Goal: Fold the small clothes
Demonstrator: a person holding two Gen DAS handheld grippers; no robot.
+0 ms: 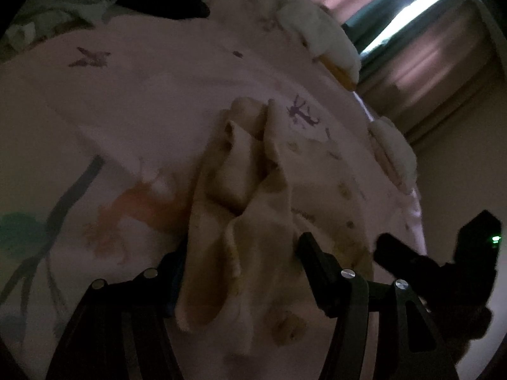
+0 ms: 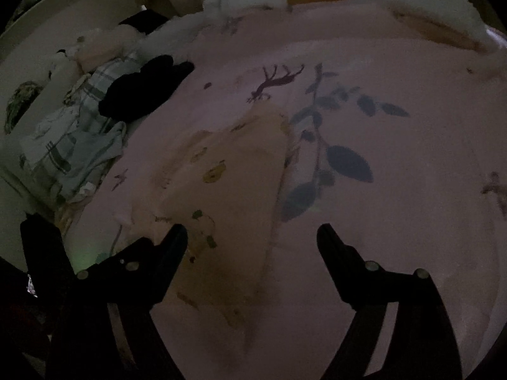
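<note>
A small cream garment with yellow-brown prints [image 1: 250,196] lies bunched in folds on the pink printed bedsheet [image 1: 142,101]. My left gripper [image 1: 240,253] is open, its fingers either side of the garment's near end; cloth drapes over the left finger. In the right wrist view the same garment [image 2: 228,183] lies flat on the sheet [image 2: 396,190]. My right gripper [image 2: 252,232] is open and empty just above its near edge, the left finger [image 2: 174,237] over the cloth. The right gripper also shows in the left wrist view [image 1: 418,247].
A black garment [image 2: 142,88] and a plaid pile of clothes [image 2: 73,145] lie at the left of the bed. White plush toys [image 1: 320,34] sit along the bed's far edge. Curtains and a bright window gap [image 1: 408,19] are beyond. The room is dim.
</note>
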